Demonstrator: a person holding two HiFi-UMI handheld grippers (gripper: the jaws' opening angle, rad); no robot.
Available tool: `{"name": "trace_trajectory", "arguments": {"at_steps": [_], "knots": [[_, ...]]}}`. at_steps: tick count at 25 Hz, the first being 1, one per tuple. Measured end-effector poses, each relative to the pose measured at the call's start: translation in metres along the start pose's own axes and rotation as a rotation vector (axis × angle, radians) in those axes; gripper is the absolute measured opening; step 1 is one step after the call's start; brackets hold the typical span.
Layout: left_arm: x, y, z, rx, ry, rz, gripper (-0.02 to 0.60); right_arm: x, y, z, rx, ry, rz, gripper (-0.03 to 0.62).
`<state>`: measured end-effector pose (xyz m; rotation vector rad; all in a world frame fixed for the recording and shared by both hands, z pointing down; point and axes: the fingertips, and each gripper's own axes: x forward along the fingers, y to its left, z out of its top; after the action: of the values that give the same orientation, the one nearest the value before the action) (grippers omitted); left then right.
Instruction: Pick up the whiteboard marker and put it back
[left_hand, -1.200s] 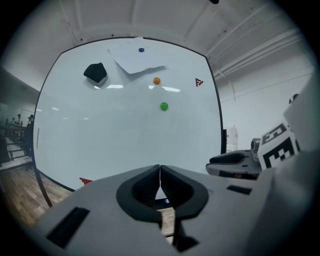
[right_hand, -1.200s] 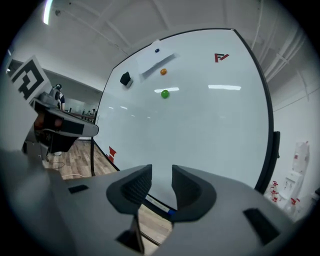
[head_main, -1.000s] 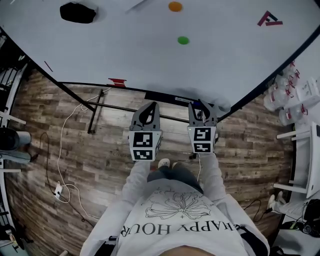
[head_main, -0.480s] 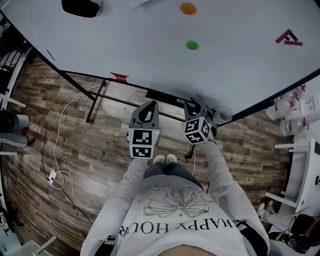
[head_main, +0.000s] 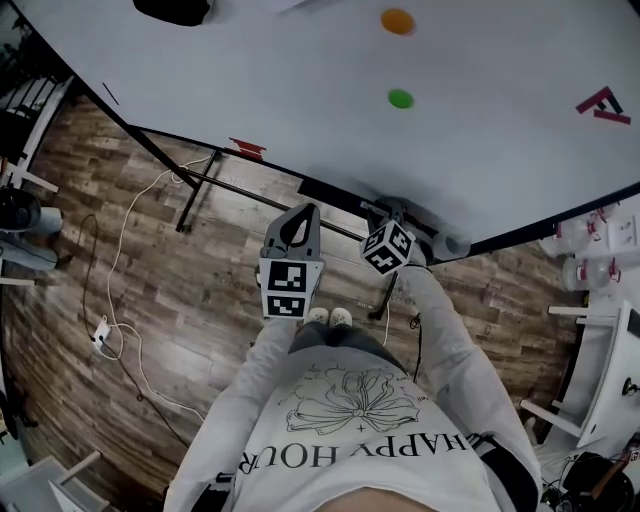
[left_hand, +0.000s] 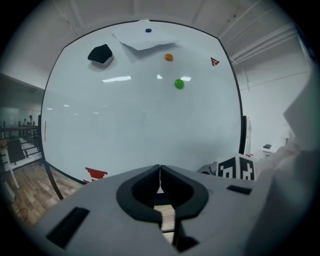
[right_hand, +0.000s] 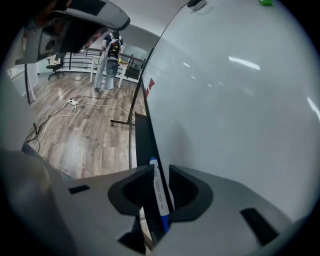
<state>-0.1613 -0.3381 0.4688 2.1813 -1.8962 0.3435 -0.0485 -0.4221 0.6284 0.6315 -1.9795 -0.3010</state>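
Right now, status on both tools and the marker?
Left tool shut, empty. Right tool open, jaws just closing in, marker between them. Marker on whiteboard tray. Nothing in the way.

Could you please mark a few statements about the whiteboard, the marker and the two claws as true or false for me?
1. The left claw is shut with nothing in it. True.
2. The marker lies between the jaws of the right claw. True; the jaws have just been closing, and a gap shows on one side of the marker.
3. The green magnet sits above the orange magnet. False: the orange one is higher up.
4. The eraser lies on the floor. False: it clings high on the whiteboard, towards its left.
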Motion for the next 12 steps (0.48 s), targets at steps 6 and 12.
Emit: {"name": "trace_trajectory", "arguments": {"at_steps": [6, 12], "knots": [[-0.004, 0.013, -0.003, -0.022, 0.007, 0.043, 0.006, 0.022, 0.009, -0.003, -0.039, 0.066, 0.058, 0.089], [-0.008, 0.024, -0.007, -0.039, 0.013, 0.072, 0.006, 0.034, 0.014, -0.01, -0.093, 0.163, 0.061, 0.076]]}}
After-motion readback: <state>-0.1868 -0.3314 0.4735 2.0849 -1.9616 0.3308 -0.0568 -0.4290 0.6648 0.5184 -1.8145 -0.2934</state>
